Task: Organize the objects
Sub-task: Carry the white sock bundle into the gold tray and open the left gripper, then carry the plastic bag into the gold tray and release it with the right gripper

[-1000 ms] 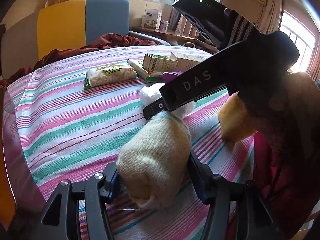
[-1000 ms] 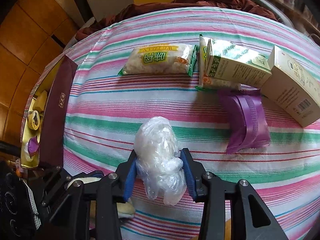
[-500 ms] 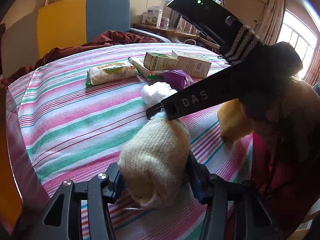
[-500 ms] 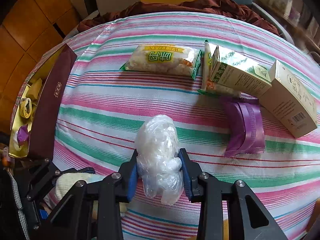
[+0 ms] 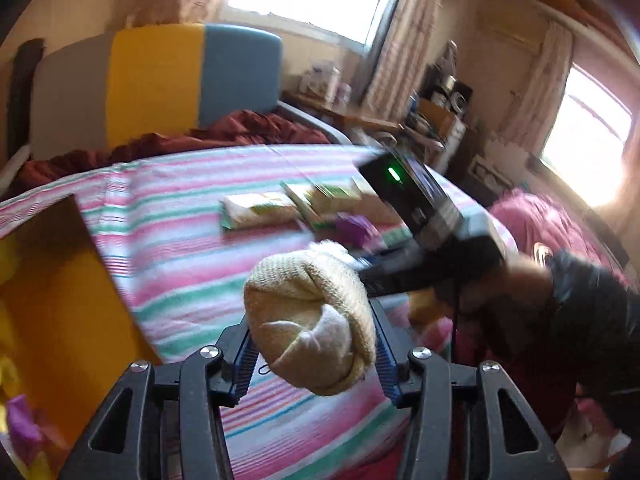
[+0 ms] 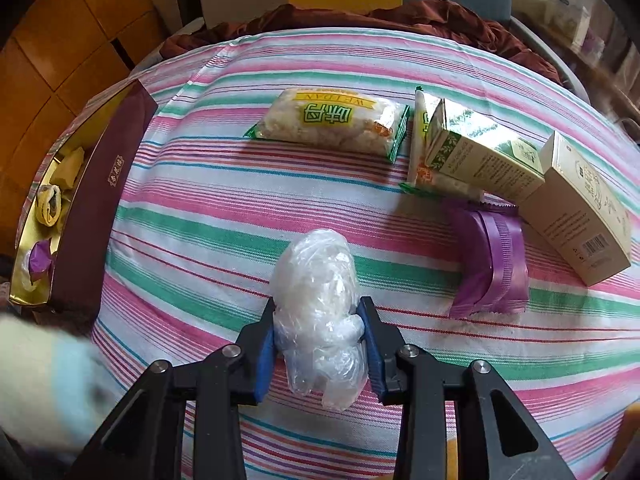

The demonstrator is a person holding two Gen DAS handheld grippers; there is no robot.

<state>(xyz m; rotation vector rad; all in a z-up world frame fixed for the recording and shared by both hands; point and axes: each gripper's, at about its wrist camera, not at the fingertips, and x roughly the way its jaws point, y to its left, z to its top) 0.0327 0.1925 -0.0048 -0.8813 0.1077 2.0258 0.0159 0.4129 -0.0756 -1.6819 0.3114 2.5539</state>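
Gripping a rolled cream sock [image 5: 310, 322], the left gripper [image 5: 312, 354] is clamped shut on it at lower centre (blurred). A clear plastic bundle [image 6: 318, 312] is pinched in the right gripper [image 6: 320, 342]. Slippery film could be dropped before the maroon box [image 6: 96, 208], frame left.

A bed spread with a striped cloth [image 6: 224, 208] in pink, green and white carries everything. Straight ahead of the right jaws lies a rice-cracker packet [image 6: 332, 122]. To their right a flat green-edged packet [image 6: 420, 148] has a green-and-white carton [image 6: 480, 152] leaning on it, a beige box [image 6: 580, 208] beside that, and a purple packet [image 6: 490, 264] nearer. Far left sits a maroon gift box [image 6: 100, 200], seemingly on the cloth's edge.
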